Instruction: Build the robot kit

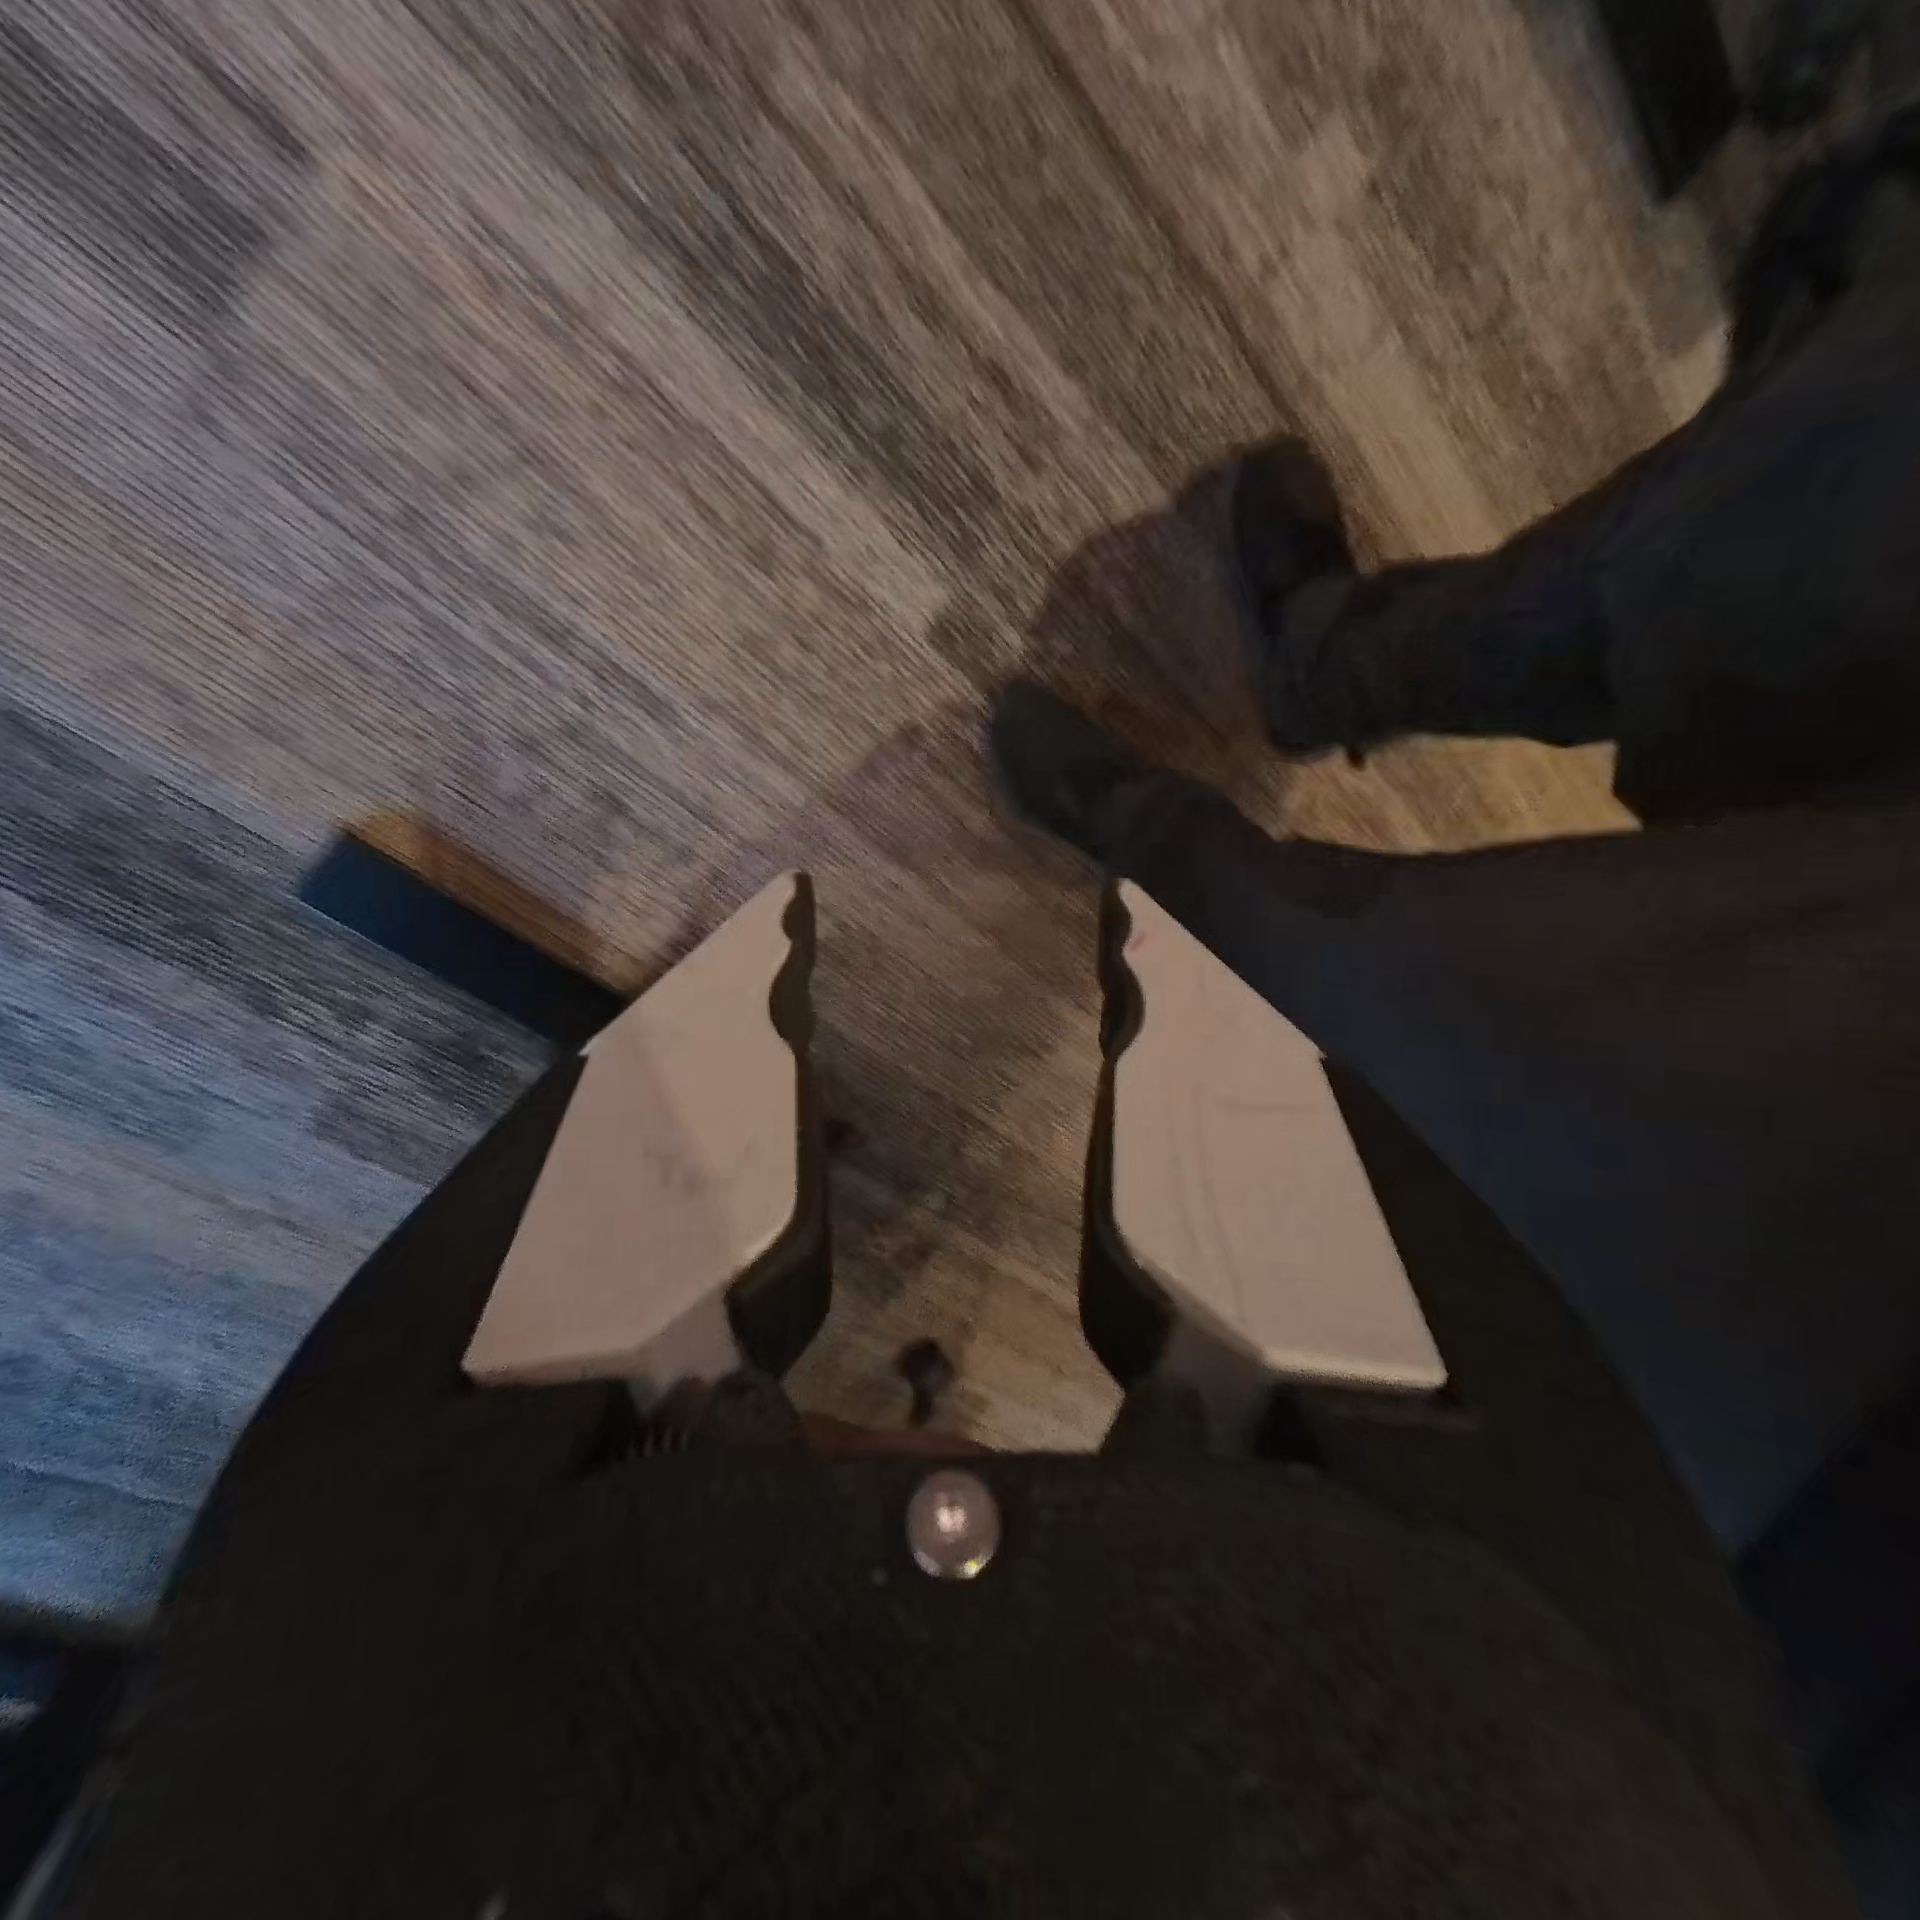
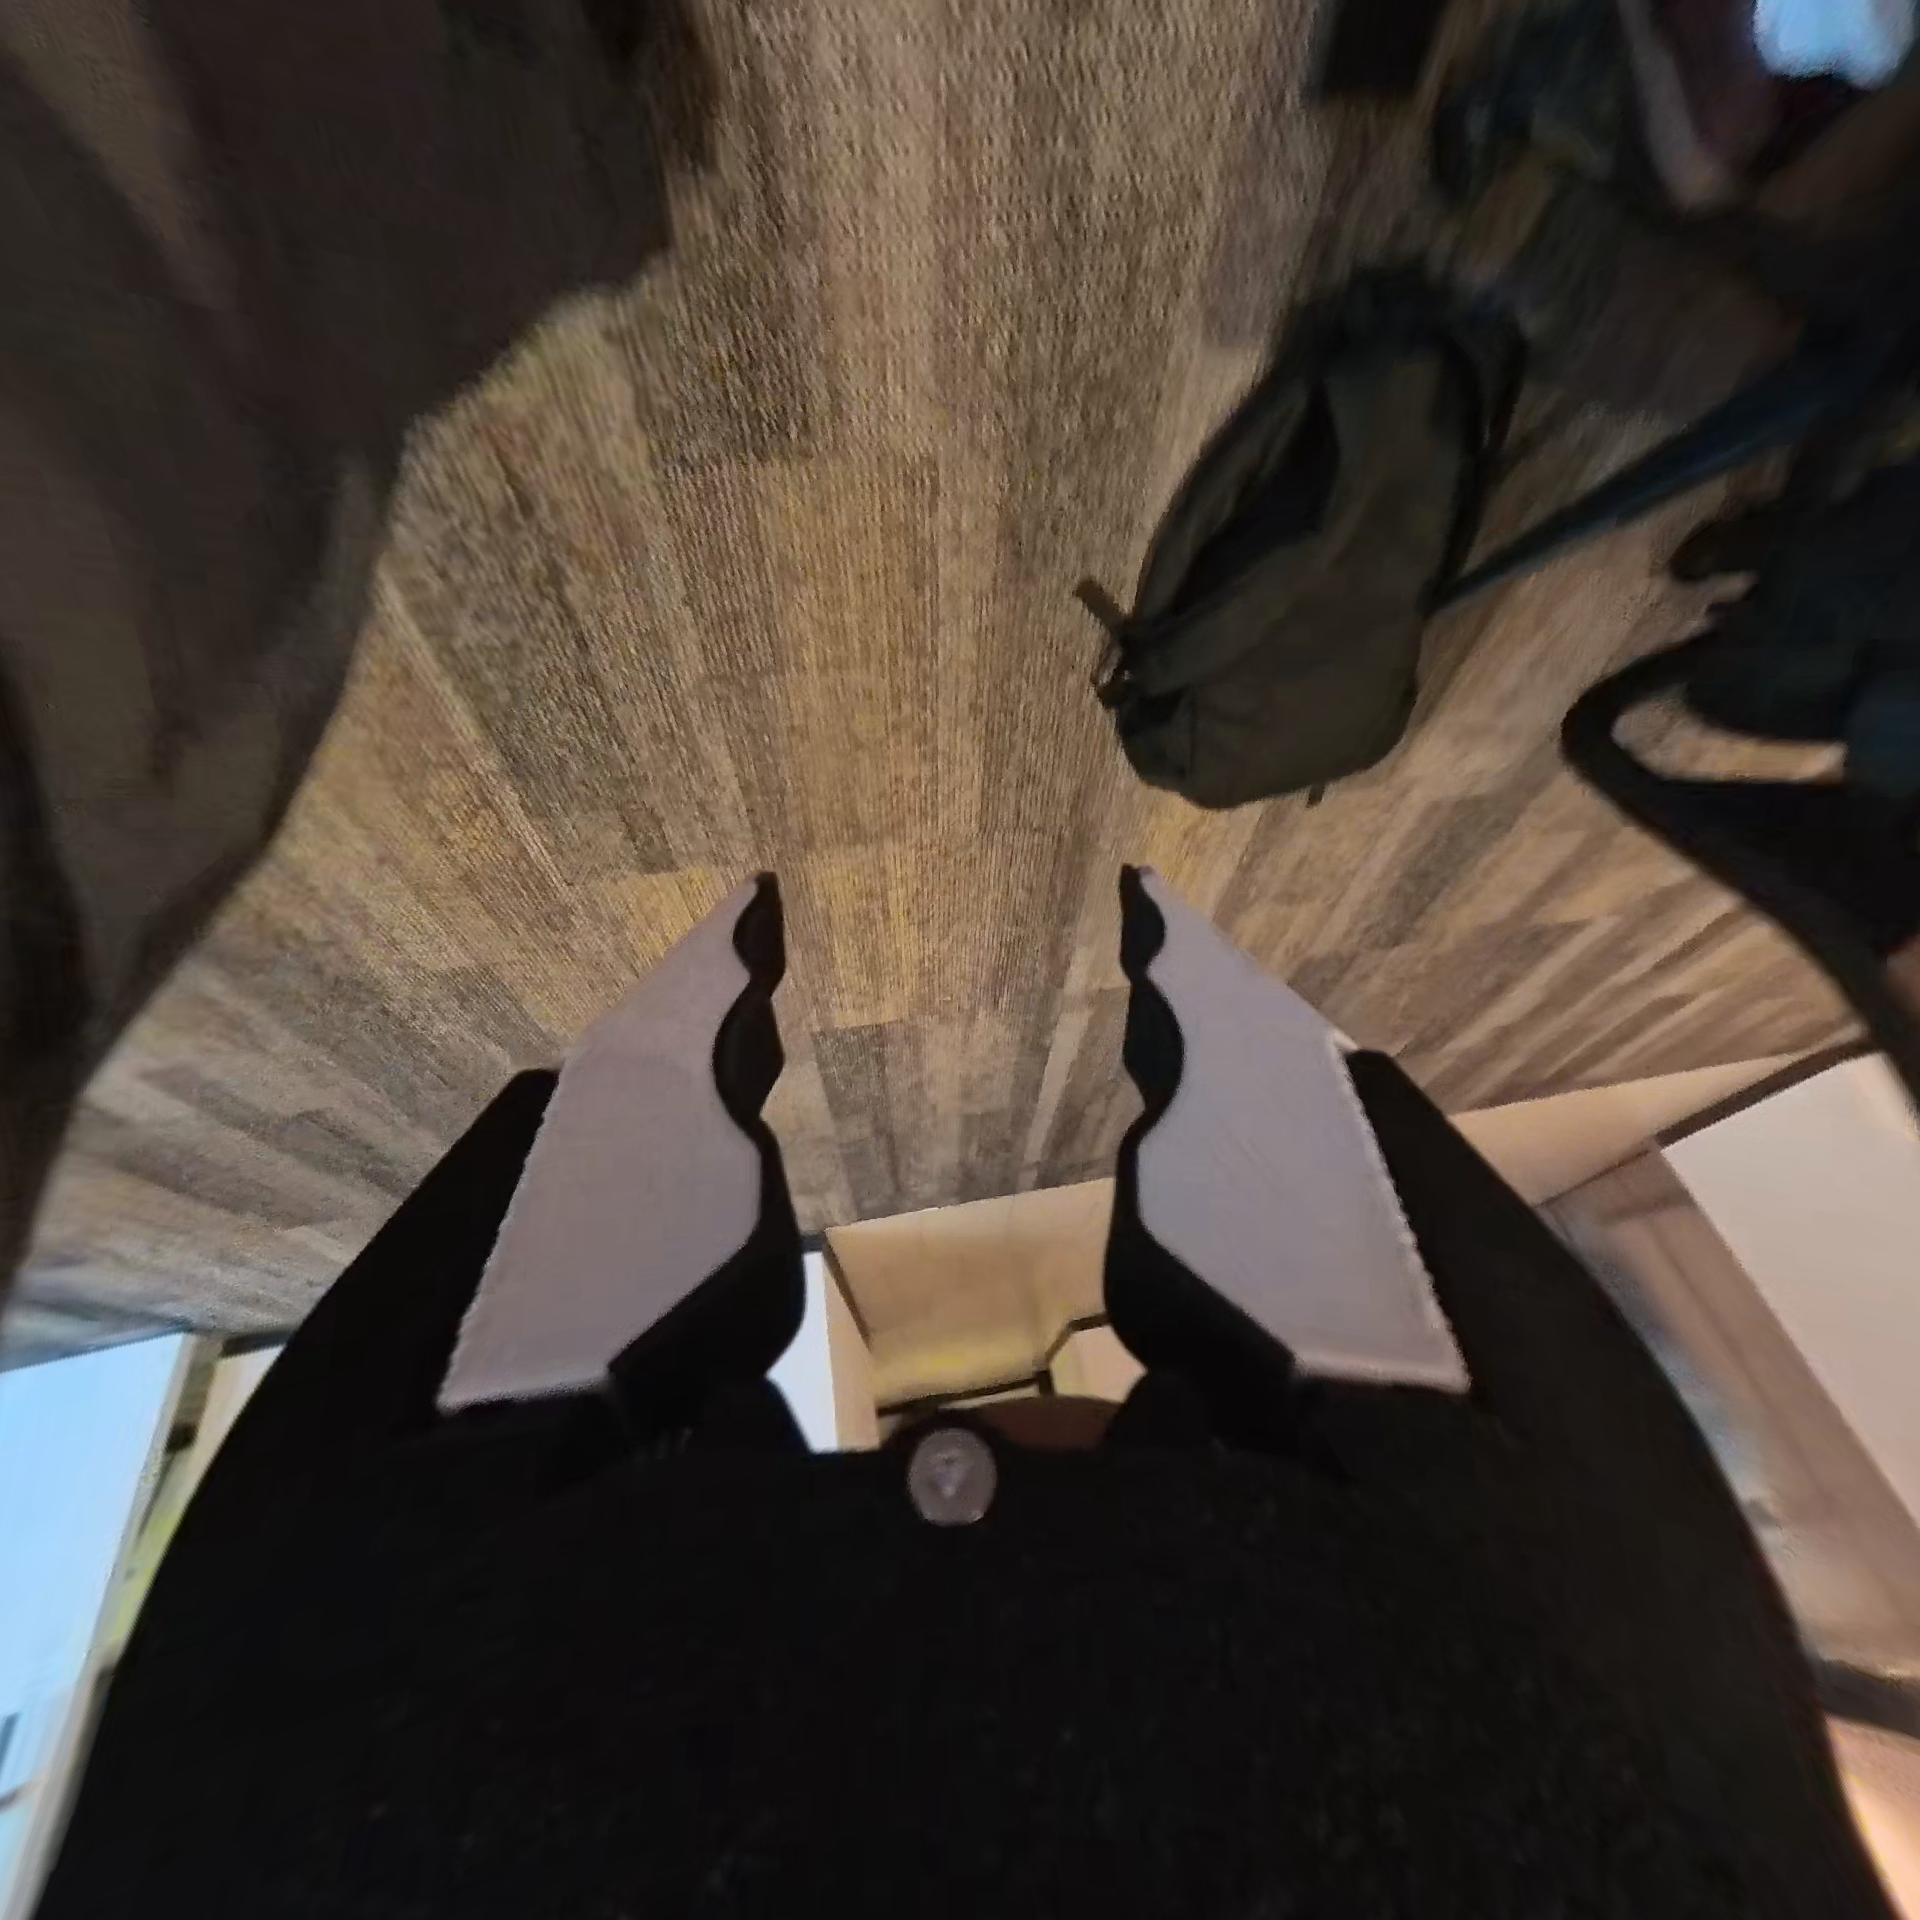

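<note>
My left gripper (image 1: 956,904) is open and empty, pointing down at a grey patterned carpet (image 1: 623,468). A person's dark shoes (image 1: 1351,623) and dark trouser legs (image 1: 1662,1039) stand to its right. My right gripper (image 2: 951,899) is open and empty too, held above the same kind of carpet (image 2: 831,520). A dark olive backpack (image 2: 1299,582) lies on the floor ahead and to the right of it. Both views are motion-blurred.
A dark-edged wooden corner (image 1: 447,914) shows left of the left gripper. In the right wrist view, a dark blurred mass (image 2: 156,416) fills the left, dark straps and bags (image 2: 1766,675) sit at far right, and pale furniture panels (image 2: 966,1278) lie below the fingers. One gripper's finger ends stand about 60 centimeters off the other's.
</note>
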Demonstrator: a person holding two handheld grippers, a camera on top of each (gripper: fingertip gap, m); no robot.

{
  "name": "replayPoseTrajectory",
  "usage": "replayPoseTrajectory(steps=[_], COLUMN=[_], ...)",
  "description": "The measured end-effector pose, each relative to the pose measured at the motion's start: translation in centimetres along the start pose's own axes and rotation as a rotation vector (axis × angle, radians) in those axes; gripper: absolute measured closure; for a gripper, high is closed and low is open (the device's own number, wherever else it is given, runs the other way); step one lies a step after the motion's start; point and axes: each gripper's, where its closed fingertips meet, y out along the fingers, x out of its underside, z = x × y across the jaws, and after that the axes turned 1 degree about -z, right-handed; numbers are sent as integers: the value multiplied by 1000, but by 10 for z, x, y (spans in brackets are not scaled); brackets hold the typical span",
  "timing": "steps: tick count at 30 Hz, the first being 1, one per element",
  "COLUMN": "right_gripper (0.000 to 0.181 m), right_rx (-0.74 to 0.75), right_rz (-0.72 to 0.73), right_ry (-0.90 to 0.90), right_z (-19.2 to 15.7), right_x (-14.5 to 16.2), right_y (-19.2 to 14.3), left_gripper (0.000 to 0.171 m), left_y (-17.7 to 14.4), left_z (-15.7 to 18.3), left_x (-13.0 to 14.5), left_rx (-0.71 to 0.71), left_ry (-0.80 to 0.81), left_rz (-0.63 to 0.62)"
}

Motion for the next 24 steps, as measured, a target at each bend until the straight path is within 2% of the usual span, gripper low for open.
replayPoseTrajectory(steps=[2, 4, 6, 9, 11, 14, 16, 19, 22, 24], right_gripper=[116, 116, 118, 117, 118, 118, 118, 120, 117, 117], right_rx=[-8, -16, 3, 21, 73, 200, 289, 398, 456, 424], right_rz=[-10, -32, -27, 8, 74, 162, 257, 376, 443, 458], right_ry=[-45, -118, -219, -356, -457, -656, -781, -907, -934, -910], right_z=[-2, -2, 2, 5, 6, -6, -31, -93, -175, -240], right_x=[-68, -141, -229, -382, -493, -651, -755, -898, -1005, -1044], right_y=[-9, -16, -30, -71, -123, -230, -312, -423, -505, -538], left_gripper=[118, 118, 119, 119, 120, 118, 124, 124, 125, 125], left_y=[-9, -11, -9, -17, -31, -59, -76, -76, -57, -50], left_z=[-53, -105, -150, -200, -228, -266, -301, -362, -435, -485], left_x=[-53, -89, -103, -100, -100, -106, -120, -135, -143, -143], left_rx=[-30, -58, -79, -103, -123, -126, -154, -153, -120, -84], left_ry=[2, -36, -108, -278, -389, -571, -652, -748, -827, -864], left_rz=[33, 41, 11, -49, -39, -9, 82, 159, 214, 225])
